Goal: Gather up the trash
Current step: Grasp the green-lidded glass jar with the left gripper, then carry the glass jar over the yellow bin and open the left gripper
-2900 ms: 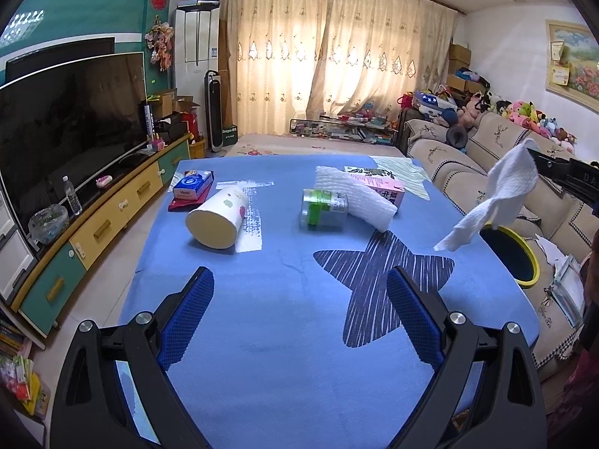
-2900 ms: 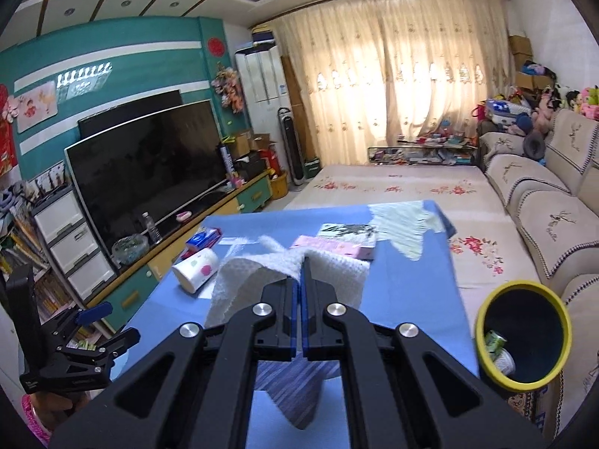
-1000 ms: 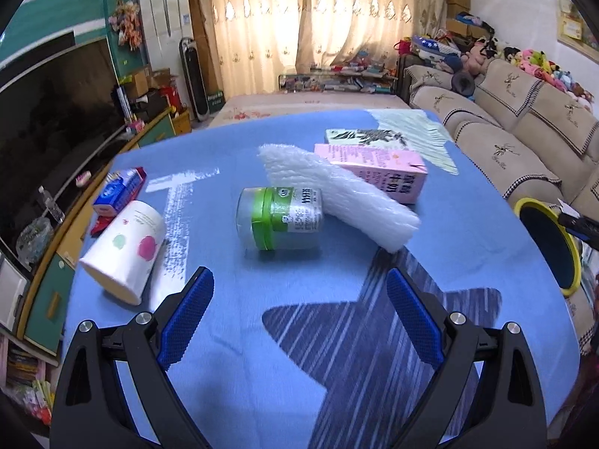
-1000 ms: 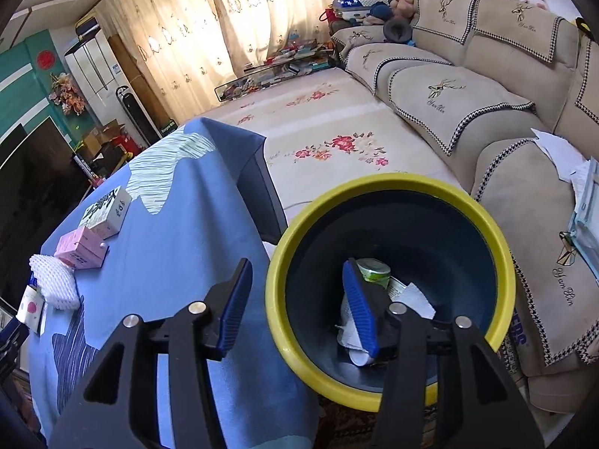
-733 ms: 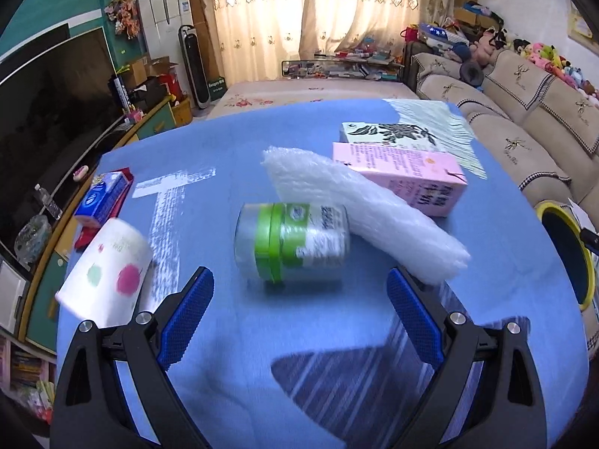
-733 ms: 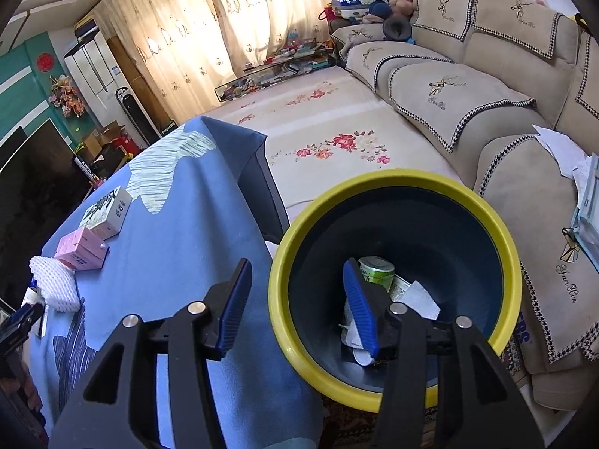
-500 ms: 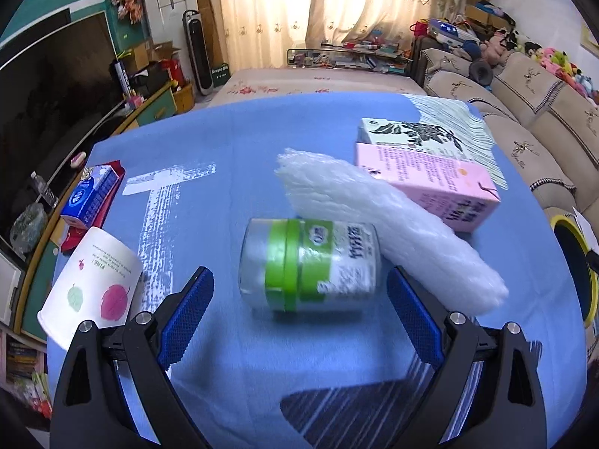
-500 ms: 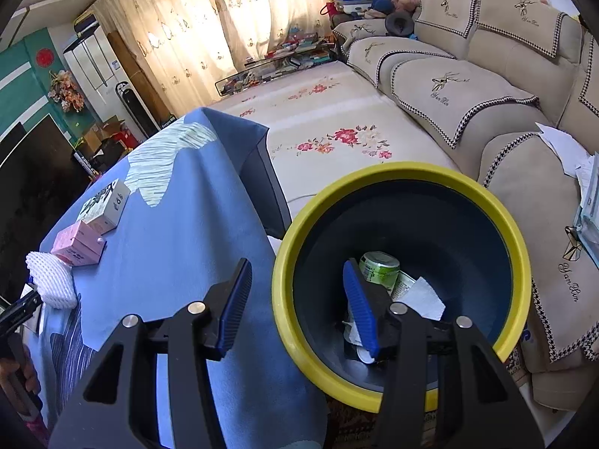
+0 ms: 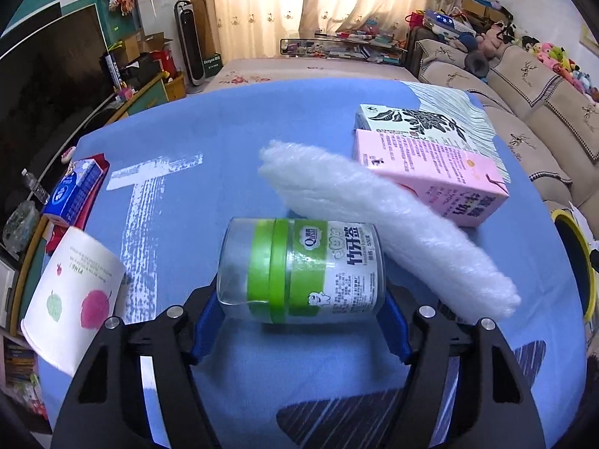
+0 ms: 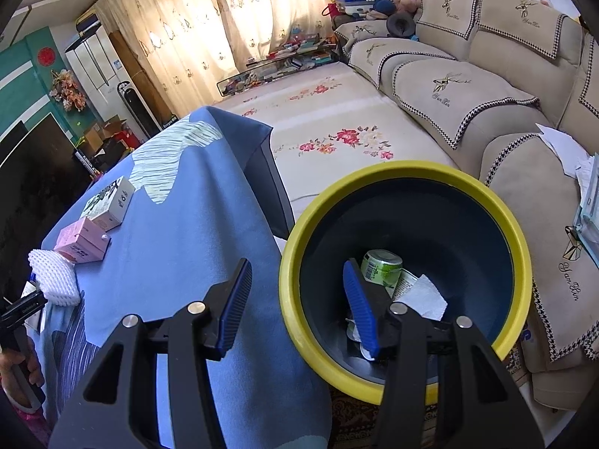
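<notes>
A clear jar with a green label [image 9: 301, 271] lies on its side on the blue tablecloth [image 9: 224, 157]. My left gripper [image 9: 299, 321] has closed its blue pads on the jar's two ends. A white foam net sleeve [image 9: 385, 220] leans against the jar and a pink carton [image 9: 430, 176]. My right gripper [image 10: 295, 307] is open and empty over the rim of the yellow-rimmed trash bin [image 10: 520, 247]. The bin holds a green can [image 10: 382, 265] and white tissue [image 10: 425, 295].
A paper cup with fruit prints [image 9: 71, 299] lies at the left of the table, a blue packet [image 9: 73, 191] behind it. A patterned box [image 9: 411, 119] sits behind the pink carton. A beige sofa [image 10: 486, 86] stands right of the bin. The TV cabinet runs along the left.
My left gripper moved forward to the jar and closed on its ends. My right gripper stayed open over the bin, where the tissue it held earlier now lies.
</notes>
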The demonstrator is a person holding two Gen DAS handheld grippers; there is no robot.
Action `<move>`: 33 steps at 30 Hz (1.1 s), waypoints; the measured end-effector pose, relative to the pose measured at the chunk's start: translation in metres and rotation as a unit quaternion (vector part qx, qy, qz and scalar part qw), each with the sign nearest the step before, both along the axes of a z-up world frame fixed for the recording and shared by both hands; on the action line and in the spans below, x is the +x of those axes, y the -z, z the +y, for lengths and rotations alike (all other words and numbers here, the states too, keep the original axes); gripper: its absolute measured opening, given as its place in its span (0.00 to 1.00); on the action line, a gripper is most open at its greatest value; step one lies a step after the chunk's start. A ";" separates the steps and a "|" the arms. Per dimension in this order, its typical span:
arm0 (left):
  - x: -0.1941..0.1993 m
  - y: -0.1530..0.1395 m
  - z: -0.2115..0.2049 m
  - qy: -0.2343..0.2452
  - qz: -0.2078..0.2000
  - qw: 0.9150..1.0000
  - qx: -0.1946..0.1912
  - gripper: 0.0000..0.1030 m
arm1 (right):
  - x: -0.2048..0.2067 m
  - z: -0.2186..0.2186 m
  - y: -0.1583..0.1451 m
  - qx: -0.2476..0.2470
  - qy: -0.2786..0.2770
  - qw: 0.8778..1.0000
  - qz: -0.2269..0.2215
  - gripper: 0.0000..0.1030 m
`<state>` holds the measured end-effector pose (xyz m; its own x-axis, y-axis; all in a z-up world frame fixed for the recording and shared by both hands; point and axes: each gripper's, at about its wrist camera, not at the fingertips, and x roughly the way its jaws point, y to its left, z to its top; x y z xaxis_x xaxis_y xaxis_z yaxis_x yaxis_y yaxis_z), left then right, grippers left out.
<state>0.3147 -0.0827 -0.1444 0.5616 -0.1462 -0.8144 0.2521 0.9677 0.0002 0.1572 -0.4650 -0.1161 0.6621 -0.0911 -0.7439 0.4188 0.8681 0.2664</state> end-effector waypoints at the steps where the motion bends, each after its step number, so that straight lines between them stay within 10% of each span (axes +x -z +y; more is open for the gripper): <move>1: -0.003 -0.001 0.000 0.000 -0.001 1.000 0.000 0.68 | -0.002 0.001 -0.001 0.000 0.000 1.000 -0.002 0.48; 16: -0.108 -0.044 -0.008 0.047 -0.027 0.999 -0.005 0.68 | -0.026 0.006 -0.011 0.000 -0.011 1.000 -0.020 0.48; 33: -0.140 -0.068 -0.223 0.259 -0.026 0.965 -0.039 0.68 | -0.092 -0.054 -0.010 -0.017 0.061 0.998 -0.008 0.49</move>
